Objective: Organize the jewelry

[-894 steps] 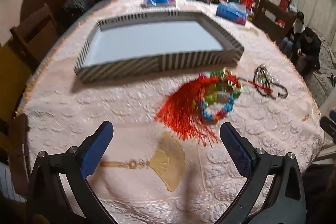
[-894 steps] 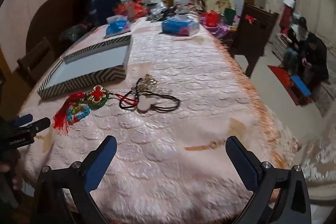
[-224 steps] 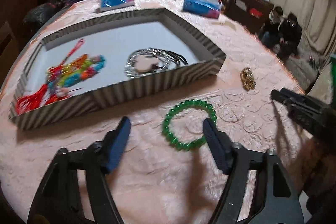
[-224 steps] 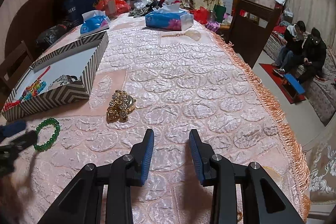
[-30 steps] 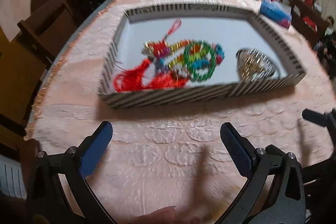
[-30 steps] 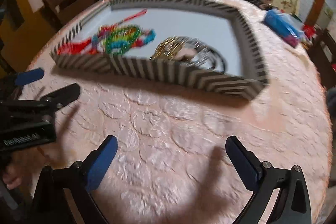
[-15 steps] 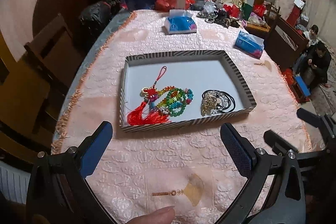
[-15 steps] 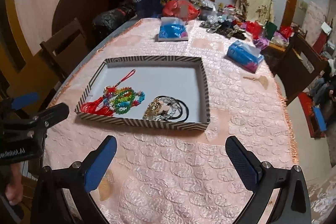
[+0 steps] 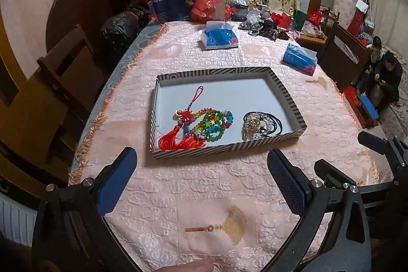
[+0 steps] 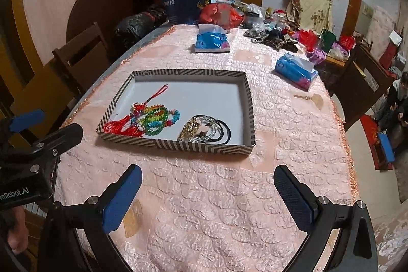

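Observation:
A striped tray (image 9: 229, 147) (image 10: 178, 145) sits on the pink tablecloth. Inside lie a red tassel charm (image 9: 178, 139) (image 10: 119, 125), a colourful bead string with a green bead bracelet (image 9: 213, 122) (image 10: 155, 120), and a gold piece with a black cord necklace (image 9: 260, 124) (image 10: 204, 130). My left gripper (image 9: 201, 182) is open and empty, held back from the tray's near edge. My right gripper (image 10: 207, 198) is open and empty, also back from the tray. Each gripper shows at the edge of the other's view.
Two blue tissue packs (image 9: 219, 37) (image 9: 299, 59) lie beyond the tray. Bags and clutter (image 9: 176, 1) crowd the far end. Wooden chairs (image 9: 63, 73) stand left and another (image 10: 362, 78) right. Two people (image 9: 385, 70) sit at far right.
Both grippers have pulled back and up from the tray over the last second, so the whole table shows. The jewelry lies still in the tray. Both grippers stay open.

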`<act>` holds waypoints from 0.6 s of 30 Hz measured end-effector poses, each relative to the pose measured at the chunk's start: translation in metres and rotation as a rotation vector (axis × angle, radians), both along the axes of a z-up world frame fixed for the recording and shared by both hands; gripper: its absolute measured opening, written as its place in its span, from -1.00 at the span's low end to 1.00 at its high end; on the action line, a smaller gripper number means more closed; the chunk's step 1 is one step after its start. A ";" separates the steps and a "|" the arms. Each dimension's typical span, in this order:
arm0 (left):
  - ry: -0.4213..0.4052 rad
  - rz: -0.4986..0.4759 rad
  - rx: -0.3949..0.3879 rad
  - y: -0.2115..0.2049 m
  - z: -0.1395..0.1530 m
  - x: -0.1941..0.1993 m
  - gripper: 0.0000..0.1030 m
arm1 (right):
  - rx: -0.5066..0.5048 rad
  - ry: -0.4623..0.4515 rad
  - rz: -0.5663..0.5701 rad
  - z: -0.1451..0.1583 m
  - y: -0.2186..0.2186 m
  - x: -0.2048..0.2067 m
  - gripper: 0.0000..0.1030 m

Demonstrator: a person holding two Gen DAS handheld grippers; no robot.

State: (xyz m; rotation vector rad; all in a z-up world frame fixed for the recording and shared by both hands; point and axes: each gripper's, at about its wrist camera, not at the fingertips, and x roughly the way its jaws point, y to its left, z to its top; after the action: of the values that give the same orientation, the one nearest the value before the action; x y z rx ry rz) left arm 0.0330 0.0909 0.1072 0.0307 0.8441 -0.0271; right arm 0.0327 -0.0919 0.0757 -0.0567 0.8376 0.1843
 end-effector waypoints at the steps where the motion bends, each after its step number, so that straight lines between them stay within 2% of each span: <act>1: -0.001 -0.001 -0.001 0.000 0.000 -0.001 0.99 | 0.000 0.000 -0.003 0.000 0.000 0.000 0.99; 18: 0.003 0.017 -0.009 0.007 0.000 0.008 0.99 | -0.011 0.010 0.008 -0.002 0.001 0.005 0.99</act>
State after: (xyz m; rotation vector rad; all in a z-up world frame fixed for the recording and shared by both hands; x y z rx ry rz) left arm 0.0413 0.0977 0.1069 0.0154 0.8469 -0.0148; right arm 0.0376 -0.0912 0.0736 -0.0694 0.8485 0.1876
